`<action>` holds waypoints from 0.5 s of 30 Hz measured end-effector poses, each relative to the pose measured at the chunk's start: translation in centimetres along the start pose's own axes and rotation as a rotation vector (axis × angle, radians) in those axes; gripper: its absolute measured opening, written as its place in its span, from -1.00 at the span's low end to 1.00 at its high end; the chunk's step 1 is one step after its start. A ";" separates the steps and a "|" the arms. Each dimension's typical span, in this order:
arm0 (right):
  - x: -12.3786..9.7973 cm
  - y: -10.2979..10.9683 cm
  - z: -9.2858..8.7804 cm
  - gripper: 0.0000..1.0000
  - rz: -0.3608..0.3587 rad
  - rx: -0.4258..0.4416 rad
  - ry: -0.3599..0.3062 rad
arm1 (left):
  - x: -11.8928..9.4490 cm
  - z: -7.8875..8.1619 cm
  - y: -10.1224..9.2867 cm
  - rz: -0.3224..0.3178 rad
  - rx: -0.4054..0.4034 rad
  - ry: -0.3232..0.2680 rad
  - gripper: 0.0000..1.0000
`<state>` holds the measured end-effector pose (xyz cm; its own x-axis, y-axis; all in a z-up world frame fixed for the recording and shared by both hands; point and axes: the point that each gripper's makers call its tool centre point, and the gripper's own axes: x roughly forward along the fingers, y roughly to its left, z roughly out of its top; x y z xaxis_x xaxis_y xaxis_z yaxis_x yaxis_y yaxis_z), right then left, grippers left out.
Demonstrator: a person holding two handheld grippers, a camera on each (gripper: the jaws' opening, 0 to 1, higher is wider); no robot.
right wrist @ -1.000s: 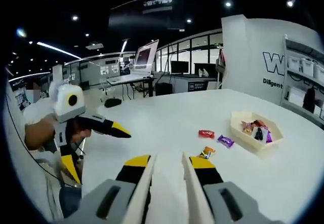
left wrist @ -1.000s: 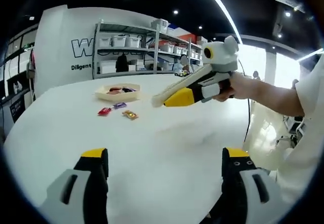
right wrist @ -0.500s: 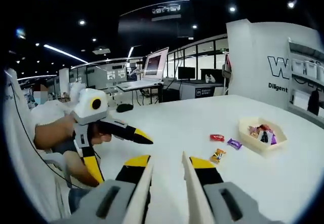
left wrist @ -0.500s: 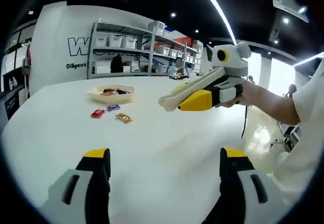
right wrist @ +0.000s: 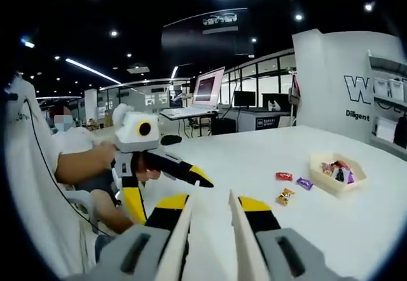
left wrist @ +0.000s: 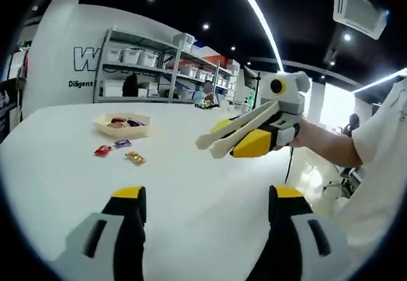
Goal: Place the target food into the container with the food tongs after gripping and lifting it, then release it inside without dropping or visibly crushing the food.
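Left gripper view: bare table [left wrist: 191,185] (candies [left wrist: 117,150] far).

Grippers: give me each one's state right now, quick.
Left gripper: open, jaws wide apart, holding nothing.
Right gripper: shut on the food tongs, whose cream arms are slightly parted with nothing between them.

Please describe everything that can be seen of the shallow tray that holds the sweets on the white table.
The tray is a shallow, pale cream dish with angled corners and a low flared rim, plastic by its look. It rests flat on the white table, far from both grippers, toward the shelving. Inside lie several small wrapped sweets in red, purple and dark colours. Three more wrapped sweets lie on the table just beside it, not touching it. In the right gripper view it appears at the far right.
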<state>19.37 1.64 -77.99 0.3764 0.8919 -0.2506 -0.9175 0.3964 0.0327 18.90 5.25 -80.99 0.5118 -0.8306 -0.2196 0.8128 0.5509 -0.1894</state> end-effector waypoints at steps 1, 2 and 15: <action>-0.1 0.2 0.0 -0.57 0.005 0.002 -0.003 | 0.0 0.0 0.0 -0.001 0.003 -0.001 0.49; -0.2 0.2 0.0 -0.57 0.005 -0.004 -0.008 | 0.0 0.0 0.1 0.000 0.011 0.004 0.47; -1.5 2.8 0.0 -0.57 0.118 0.016 -0.051 | -0.2 1.6 -2.7 -0.145 0.026 -0.060 -0.03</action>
<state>16.26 1.41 -77.57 0.2729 0.9421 -0.1947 -0.9536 0.2917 0.0750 17.06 3.83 -78.89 0.4035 -0.9051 -0.1343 0.8860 0.4231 -0.1898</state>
